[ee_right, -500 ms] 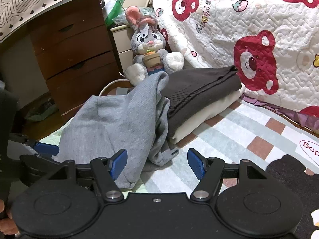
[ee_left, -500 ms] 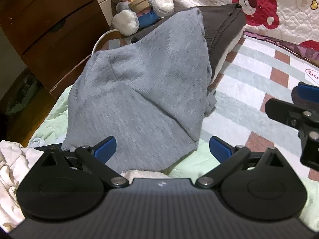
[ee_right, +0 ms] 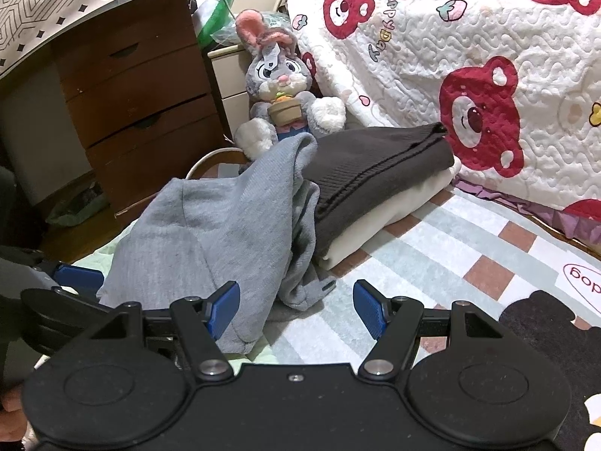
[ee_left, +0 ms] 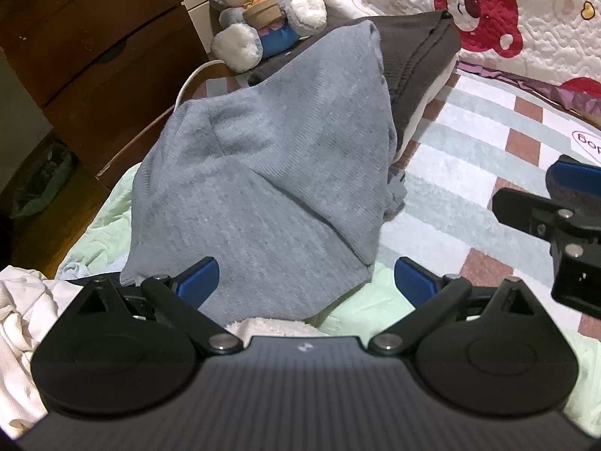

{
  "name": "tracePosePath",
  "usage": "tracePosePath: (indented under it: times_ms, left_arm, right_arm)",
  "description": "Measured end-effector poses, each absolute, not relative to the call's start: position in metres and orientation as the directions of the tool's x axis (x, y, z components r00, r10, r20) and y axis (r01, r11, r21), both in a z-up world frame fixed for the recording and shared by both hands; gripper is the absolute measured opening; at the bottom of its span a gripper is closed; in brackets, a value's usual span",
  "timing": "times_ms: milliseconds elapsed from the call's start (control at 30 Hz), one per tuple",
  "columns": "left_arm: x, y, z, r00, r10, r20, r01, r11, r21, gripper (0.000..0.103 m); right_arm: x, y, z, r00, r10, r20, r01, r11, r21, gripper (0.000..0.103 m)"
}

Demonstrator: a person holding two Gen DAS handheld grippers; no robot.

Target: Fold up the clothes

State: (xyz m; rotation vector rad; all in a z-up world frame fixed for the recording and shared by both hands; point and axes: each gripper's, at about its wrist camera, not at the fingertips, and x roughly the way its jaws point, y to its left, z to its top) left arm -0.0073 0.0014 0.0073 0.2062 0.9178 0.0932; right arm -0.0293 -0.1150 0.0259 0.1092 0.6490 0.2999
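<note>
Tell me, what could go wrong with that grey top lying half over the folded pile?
The grey garment is draped against the folded dark sweater and the cream piece under it, so pulling it might topple that stack. Both the left gripper and the right gripper are open and holding nothing; a grab at the bunched corner may catch several layers.

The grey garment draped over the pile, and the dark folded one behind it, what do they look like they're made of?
The grey garment looks like a soft, matte knit, perhaps cotton jersey: fine ribbed lines run across it and it drapes in loose folds. The dark brown folded garment looks like a thicker ribbed knit, sweater-like, with coarser ridges along its edge. The exact fibre cannot be told in either.
</note>
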Motion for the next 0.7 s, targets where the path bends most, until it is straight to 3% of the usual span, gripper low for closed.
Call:
tracePosePath:
  times_ms: [700]
  left_arm:
    - [-0.01,0.0035,0.0067,0.593,0.147,-0.791,0.027,0.979,0.201,0.101]
  right_arm:
    - [-0.0314,-0.1161,0.0247,0.746,0.324,-0.582,-0.241,0.946,0.218,0.071]
